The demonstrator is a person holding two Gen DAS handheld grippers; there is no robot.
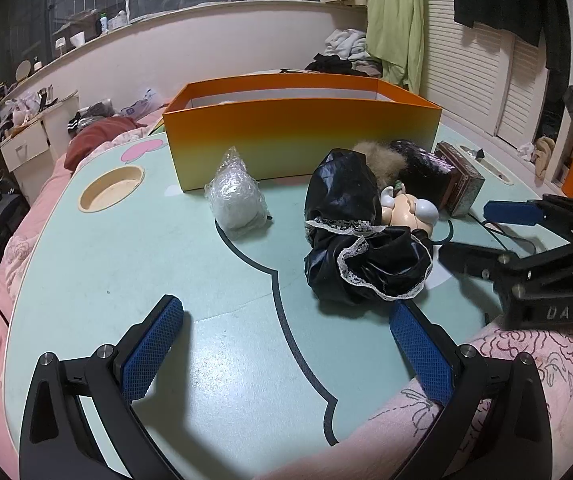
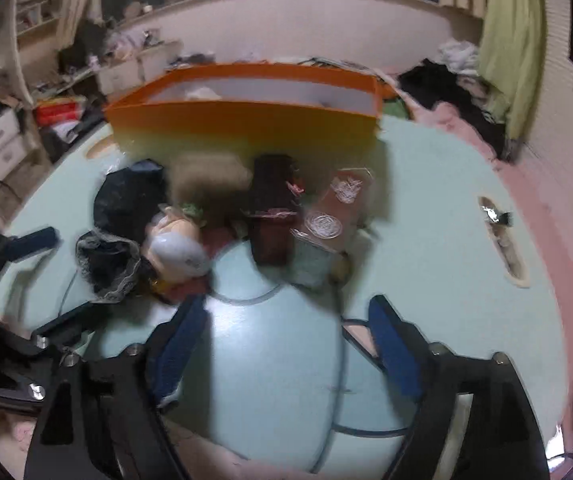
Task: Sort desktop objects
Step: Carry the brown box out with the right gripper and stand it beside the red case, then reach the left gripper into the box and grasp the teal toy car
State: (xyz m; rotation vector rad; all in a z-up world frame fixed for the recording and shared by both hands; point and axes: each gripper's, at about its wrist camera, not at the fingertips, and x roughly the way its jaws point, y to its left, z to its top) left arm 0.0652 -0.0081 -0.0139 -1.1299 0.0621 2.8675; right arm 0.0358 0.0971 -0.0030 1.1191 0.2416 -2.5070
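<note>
**Messy desk, both claws empty**

Left claw (image 1: pixel 286 344) and right claw (image 2: pixel 286 344) gape apart over the mint desk (image 1: pixel 166 280). Doll (image 1: pixel 366 236), plastic bag (image 1: pixel 236 200), tin (image 1: pixel 460 182) sit before the orange box (image 1: pixel 302 136). Right claw reads "DAS". Cluttered bedroom behind.

We are looking low across the table (image 1: pixel 126 260) from its near edge in both wrist views, facing the far orange box (image 1: pixel 306 136). Both are sharing the doll pile (image 1: pixel 366 236) and that box, the right view sitting further right.
</note>
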